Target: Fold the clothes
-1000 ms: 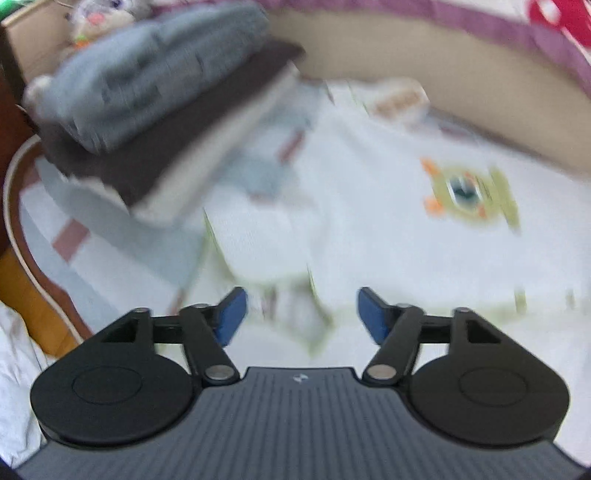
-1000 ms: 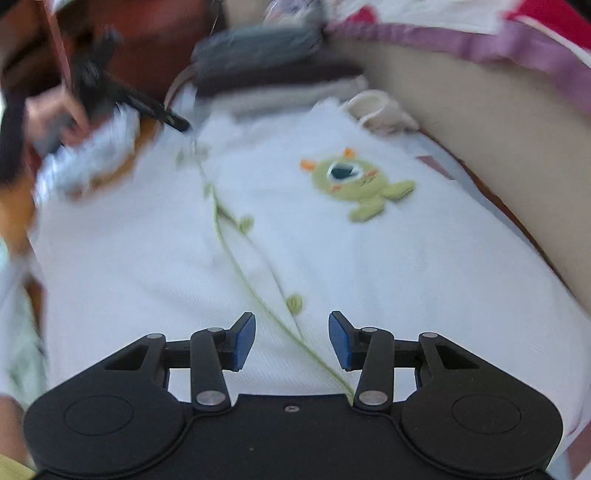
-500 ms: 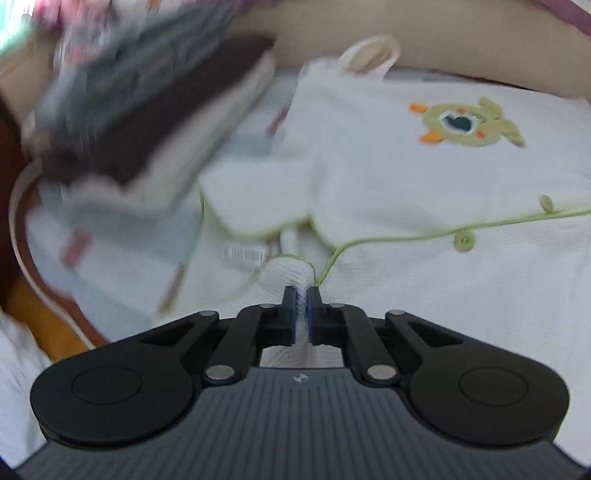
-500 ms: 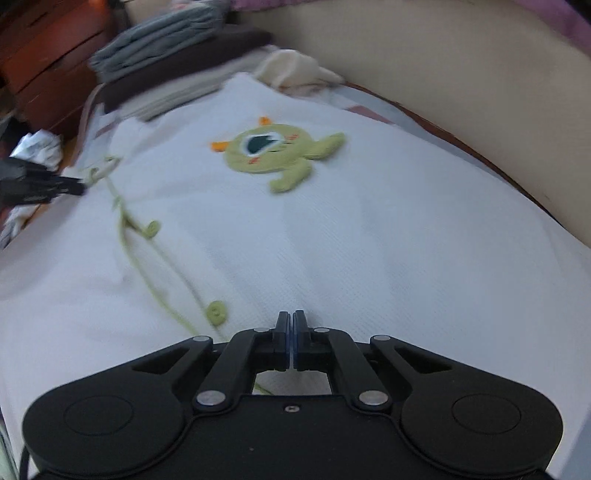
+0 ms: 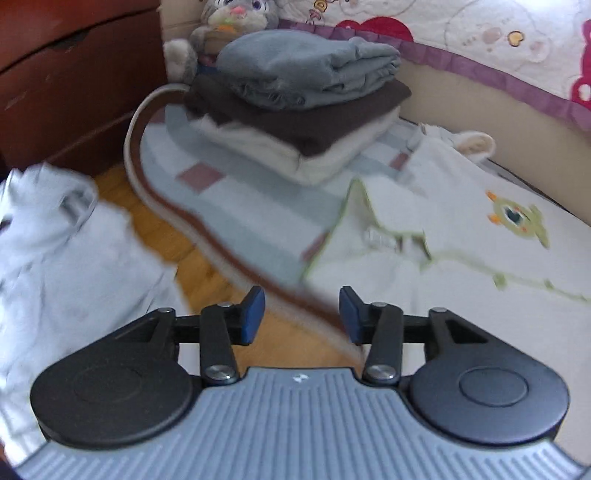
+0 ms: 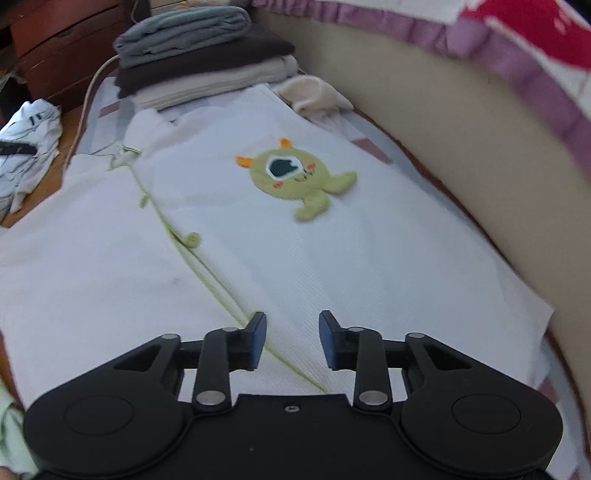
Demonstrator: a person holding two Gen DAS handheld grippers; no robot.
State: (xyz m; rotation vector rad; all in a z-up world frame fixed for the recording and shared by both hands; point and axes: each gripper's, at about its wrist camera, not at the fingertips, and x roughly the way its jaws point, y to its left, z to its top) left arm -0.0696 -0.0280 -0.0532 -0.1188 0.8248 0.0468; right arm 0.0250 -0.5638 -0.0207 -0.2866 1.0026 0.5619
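A white baby garment with green piping and a green one-eyed monster patch lies spread flat on the mat. My right gripper hovers open over its near hem, nothing between the fingers. In the left wrist view the same garment lies to the right, its collar corner folded over. My left gripper is open above the mat's brown edge, off the garment's left side.
A stack of folded clothes, grey on brown on cream, stands at the mat's far end. A crumpled white garment lies on the wooden floor at left. A padded beige bumper runs along the right. A plush toy sits behind the stack.
Half a second ago both grippers were shut on the white garment; now both are open and have let go. The left gripper has drawn back to the left, off the garment.
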